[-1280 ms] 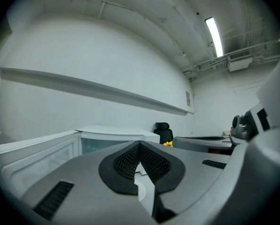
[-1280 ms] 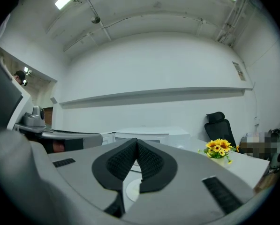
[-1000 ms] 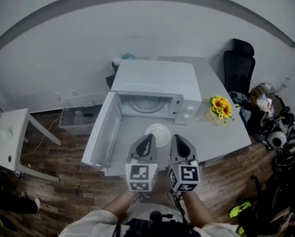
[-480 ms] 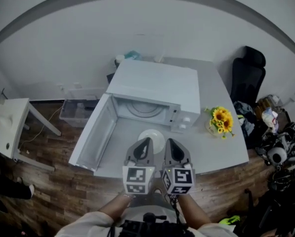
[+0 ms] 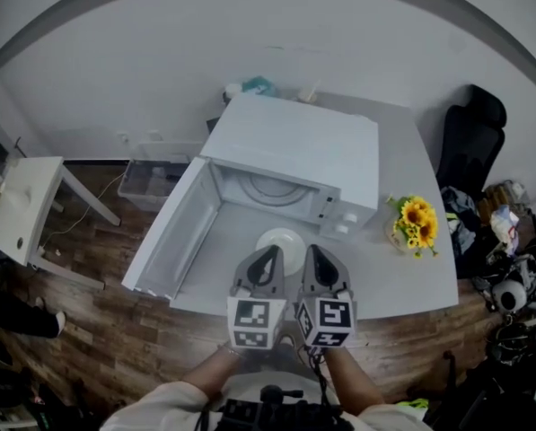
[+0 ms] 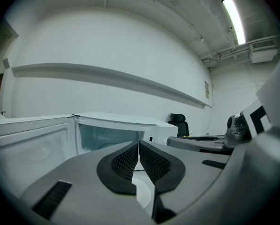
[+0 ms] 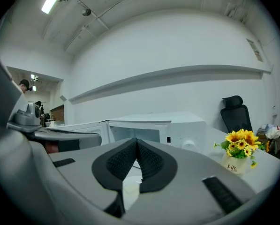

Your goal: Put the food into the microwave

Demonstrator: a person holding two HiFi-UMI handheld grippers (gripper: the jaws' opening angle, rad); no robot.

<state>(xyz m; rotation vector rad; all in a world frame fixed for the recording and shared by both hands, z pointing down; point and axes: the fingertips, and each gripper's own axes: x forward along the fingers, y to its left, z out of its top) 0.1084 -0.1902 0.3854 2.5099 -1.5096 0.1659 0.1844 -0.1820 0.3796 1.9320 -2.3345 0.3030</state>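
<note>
A white plate (image 5: pixel 281 242) lies on the grey table (image 5: pixel 411 277) just in front of the white microwave (image 5: pixel 294 155), whose door (image 5: pixel 173 232) hangs open to the left. Whether food lies on the plate I cannot tell. Both grippers hover side by side at the table's near edge, just short of the plate. My left gripper (image 5: pixel 269 255) is shut with nothing in it, its pads (image 6: pixel 130 161) meeting. My right gripper (image 5: pixel 311 253) is shut and empty too. Through each gripper view the plate shows as a pale sliver (image 6: pixel 142 196) (image 7: pixel 129 189) below the closed pads.
A small pot of sunflowers (image 5: pixel 413 224) (image 7: pixel 238 149) stands on the table right of the microwave. A black office chair (image 5: pixel 470 146) is at the far right, clutter beside it. A white side table (image 5: pixel 21 214) and a clear storage box (image 5: pixel 146 182) stand at the left.
Both grippers have eased forward and a little down together toward the plate, staying shut. The head view has shifted, so the microwave and table sit differently in frame.
</note>
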